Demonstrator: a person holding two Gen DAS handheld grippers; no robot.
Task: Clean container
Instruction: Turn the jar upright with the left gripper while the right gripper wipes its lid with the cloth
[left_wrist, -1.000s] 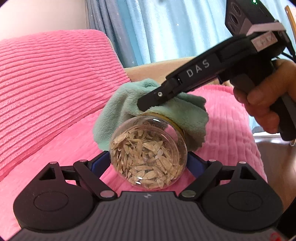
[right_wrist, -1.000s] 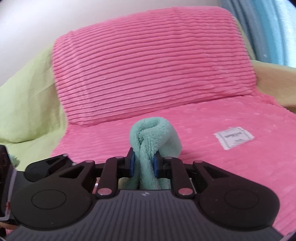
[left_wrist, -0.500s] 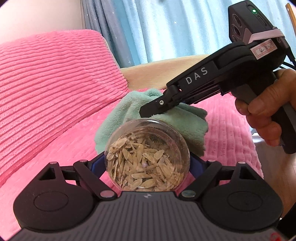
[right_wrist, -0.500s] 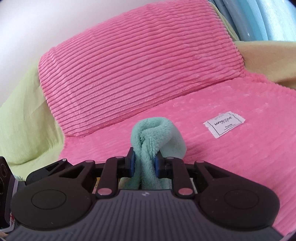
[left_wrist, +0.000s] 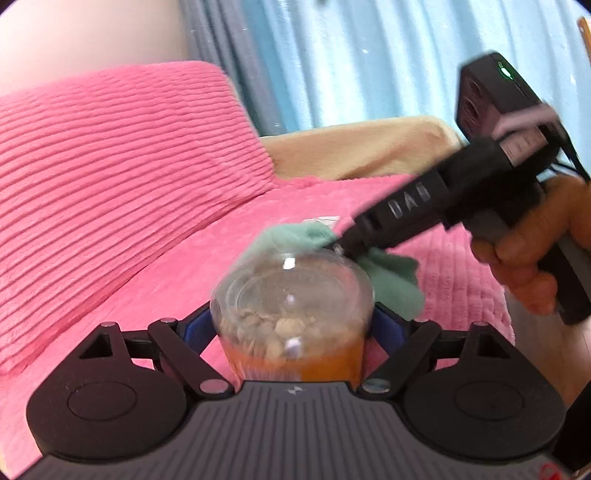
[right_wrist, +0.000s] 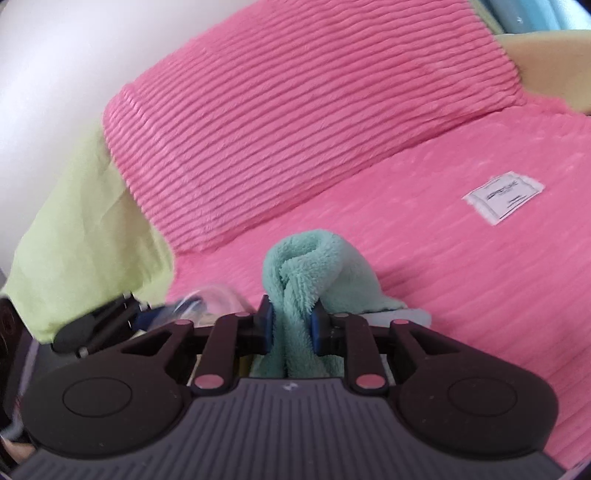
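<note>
My left gripper is shut on a clear plastic jar holding pale seeds, with an orange band low on its side. The jar stands between the blue pads, its clear end tilted up toward the camera. Just behind the jar, my right gripper is shut on a mint green cloth that touches the jar's far side. In the right wrist view the right gripper pinches the folded cloth, and the blurred jar and left gripper show at lower left.
A pink ribbed sofa seat and back cushion lie under and behind the work. A white label is sewn on the seat. A green cover drapes at the left. A hand holds the right gripper; blue curtains hang behind.
The jar has tipped from lying bottom-toward-camera to more upright, showing its orange band. The right gripper and cloth have slid lower and further behind the jar. Both views are blurred by motion.
</note>
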